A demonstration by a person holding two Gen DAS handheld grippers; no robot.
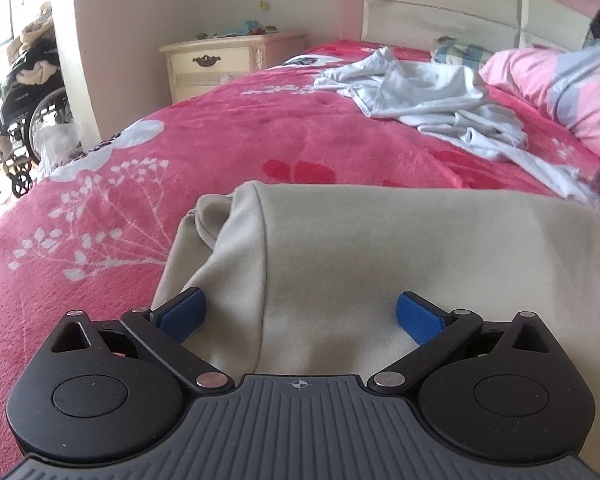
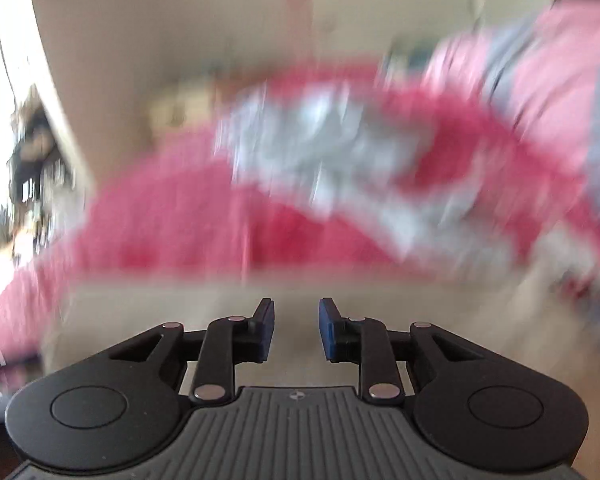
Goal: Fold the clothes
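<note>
A beige garment [image 1: 360,264] lies folded on the pink bed [image 1: 204,152], with a sleeve bunched at its left edge. My left gripper [image 1: 300,314] is wide open just above the garment's near part, its blue pads [image 1: 182,314] on either side of a fold and holding nothing. A crumpled white garment [image 1: 416,100] lies farther back on the bed. The right wrist view is heavily blurred. My right gripper [image 2: 296,330] is partly open with a clear gap between its pads, empty, over beige cloth [image 2: 284,292]. The white garment [image 2: 332,152] shows as a smear beyond.
A cream nightstand [image 1: 228,60] stands left of the headboard [image 1: 440,12]. A pink and grey pillow [image 1: 560,92] lies at the right. A wheelchair [image 1: 24,120] loaded with bags stands on the floor at far left.
</note>
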